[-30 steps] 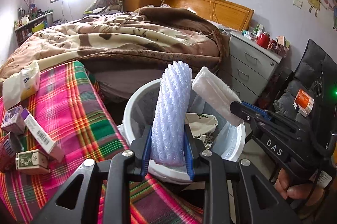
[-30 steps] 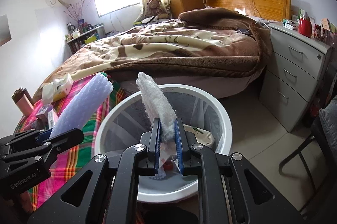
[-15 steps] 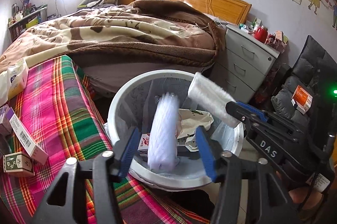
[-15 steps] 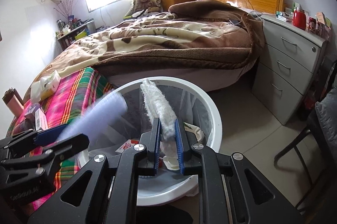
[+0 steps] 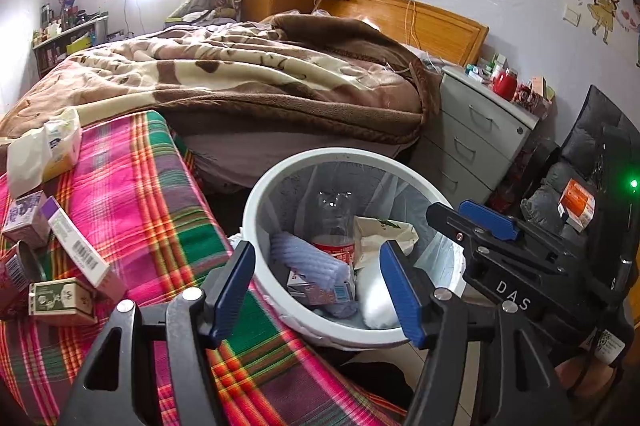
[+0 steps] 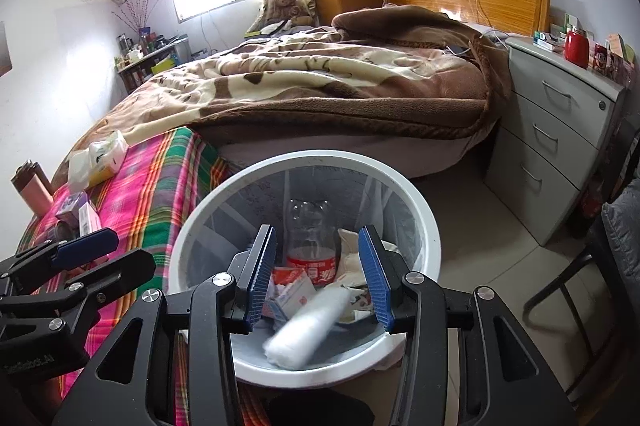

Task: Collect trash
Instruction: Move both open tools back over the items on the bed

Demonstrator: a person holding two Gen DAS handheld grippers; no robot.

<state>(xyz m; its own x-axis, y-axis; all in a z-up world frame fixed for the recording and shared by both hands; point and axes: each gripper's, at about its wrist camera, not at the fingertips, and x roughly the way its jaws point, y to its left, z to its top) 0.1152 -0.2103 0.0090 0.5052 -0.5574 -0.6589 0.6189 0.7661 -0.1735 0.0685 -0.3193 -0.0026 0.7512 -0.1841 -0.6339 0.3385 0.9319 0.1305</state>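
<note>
Hovering over the white bin (image 5: 256,193), the left gripper (image 5: 316,286) and right gripper (image 6: 316,276) both gape wide and empty; the purple foam sleeve (image 5: 308,260) and white roll (image 6: 304,326) lie inside, so this drop looks done. Next, I judge, comes reaching left for the boxes (image 5: 76,258) on the plaid cloth (image 5: 152,209).

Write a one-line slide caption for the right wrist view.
Open right gripper above the white trash bin as a white foam roll drops inside.

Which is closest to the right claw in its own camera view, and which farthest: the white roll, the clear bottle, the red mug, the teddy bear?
1. White roll, between the right claw's fingers.
2. Clear bottle, deeper in the bin.
3. Red mug, right, on the drawers.
4. Teddy bear, far back.
</note>
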